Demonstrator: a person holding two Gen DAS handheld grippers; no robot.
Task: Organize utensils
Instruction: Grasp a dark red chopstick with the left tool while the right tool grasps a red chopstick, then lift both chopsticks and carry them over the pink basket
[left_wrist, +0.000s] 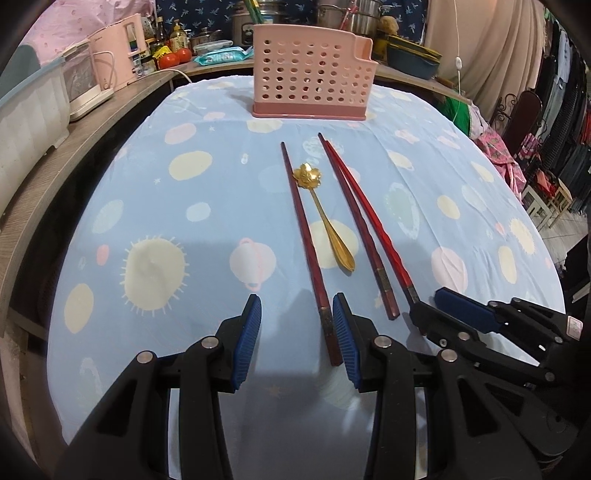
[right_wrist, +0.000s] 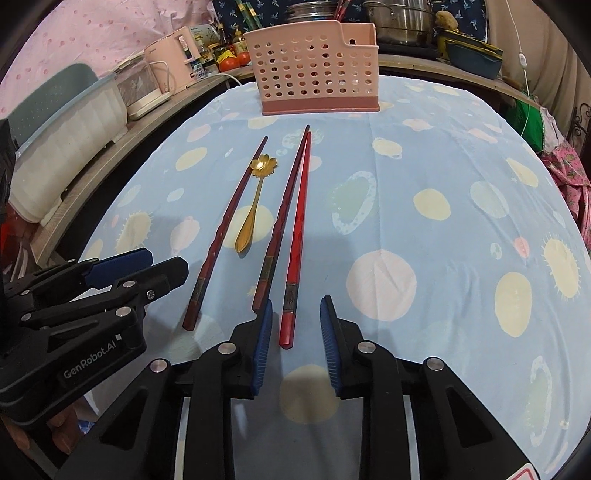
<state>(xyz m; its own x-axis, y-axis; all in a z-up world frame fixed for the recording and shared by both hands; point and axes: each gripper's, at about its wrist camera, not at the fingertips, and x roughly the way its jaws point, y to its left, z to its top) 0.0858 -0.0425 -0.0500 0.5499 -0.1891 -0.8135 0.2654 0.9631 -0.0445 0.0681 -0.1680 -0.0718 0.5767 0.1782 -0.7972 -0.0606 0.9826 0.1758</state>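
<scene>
- Right gripper (right_wrist: 296, 343): fingers parted, straddling the butt of the bright red chopstick (right_wrist: 295, 251), pads not pressing it.
- Left gripper (left_wrist: 297, 341): fingers wide apart, nothing clamped; the dark red chopstick (left_wrist: 304, 236) lies against the inside of its right finger.
- Risk: closing off-centre could roll either stick away; the second dark chopstick (right_wrist: 280, 221) lies close by.
- Both hands tilt steeply down over the bench (right_wrist: 443, 166).
- Gold spoon (left_wrist: 325, 218) lies between the sticks; pink utensil basket (left_wrist: 310, 74) stands at twelve o'clock.
</scene>
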